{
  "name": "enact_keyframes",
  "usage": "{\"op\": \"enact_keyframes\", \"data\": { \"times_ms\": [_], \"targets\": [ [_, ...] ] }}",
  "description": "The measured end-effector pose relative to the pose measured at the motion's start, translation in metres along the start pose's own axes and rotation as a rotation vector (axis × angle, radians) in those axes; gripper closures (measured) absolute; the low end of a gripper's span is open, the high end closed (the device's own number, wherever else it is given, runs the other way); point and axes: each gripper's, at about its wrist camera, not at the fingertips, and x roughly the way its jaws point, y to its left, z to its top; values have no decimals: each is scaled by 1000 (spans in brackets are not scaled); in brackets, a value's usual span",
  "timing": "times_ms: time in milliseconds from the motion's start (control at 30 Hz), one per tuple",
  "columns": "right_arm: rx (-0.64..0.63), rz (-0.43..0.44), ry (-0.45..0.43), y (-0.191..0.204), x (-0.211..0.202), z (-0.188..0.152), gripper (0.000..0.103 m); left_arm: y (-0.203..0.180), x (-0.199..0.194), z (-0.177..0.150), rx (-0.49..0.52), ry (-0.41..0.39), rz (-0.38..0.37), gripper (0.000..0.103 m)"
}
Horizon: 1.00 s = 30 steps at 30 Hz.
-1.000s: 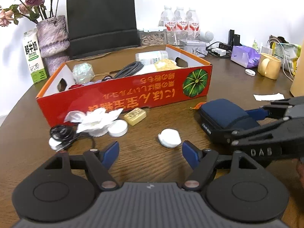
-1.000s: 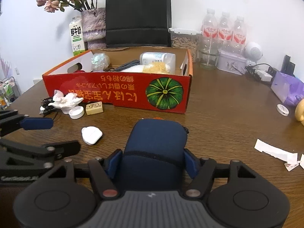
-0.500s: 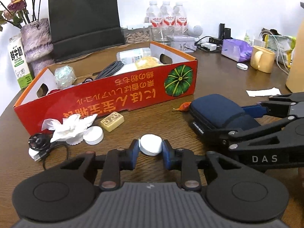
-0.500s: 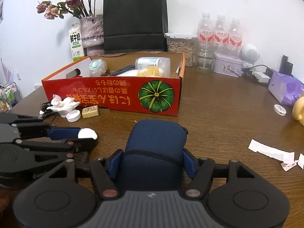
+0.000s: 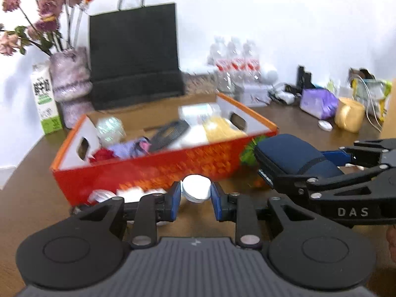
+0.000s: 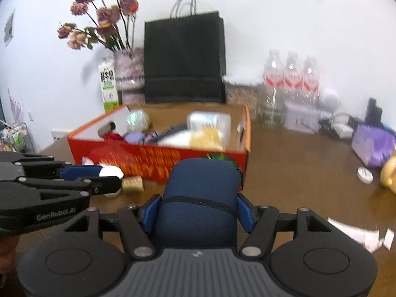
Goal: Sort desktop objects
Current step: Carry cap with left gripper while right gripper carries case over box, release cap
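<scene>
1. your left hand-held gripper [image 5: 195,193] is clamped on a white round cap [image 5: 196,191], lifted off the tabletop [image 5: 32,198].
2. your right hand-held gripper [image 6: 196,211] grasps a navy pouch [image 6: 200,198], also raised.
3. beyond both: the red cardboard box [image 5: 153,170], filled with oddments.
4. farthest: black paper bag [image 5: 135,54].

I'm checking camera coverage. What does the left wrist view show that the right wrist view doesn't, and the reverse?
Only the left wrist view: the left gripper head-on, shut on the white round case, and the whole yellow mug.
Only the right wrist view: torn paper scraps and the right gripper clamping the navy pouch.
Both: the red box, black bag, flowers, milk carton, water bottles.
</scene>
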Motion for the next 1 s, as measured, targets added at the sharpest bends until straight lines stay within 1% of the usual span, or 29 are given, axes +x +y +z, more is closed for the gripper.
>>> {"op": "enact_keyframes", "data": {
  "times_ms": [233,400,533,667,867,1000],
  "targets": [
    [-17,24,-74,18,1,33,41,37,-8,25,-52,-80,38,76],
    [-30,37,-107,30,20,61,41,63,-2,44,-75,-118,67,76],
    [-29,62,-112,47,50,83,41,84,15,53,-99,-116,88,76],
    [-12,96,-106,64,84,97,41,105,37,55,-114,-99,105,76],
    [29,126,-74,74,136,108,41,134,70,60,-98,-77,135,76],
    [27,138,-68,76,159,111,41,143,86,62,-72,-72,136,76]
  ]
}}
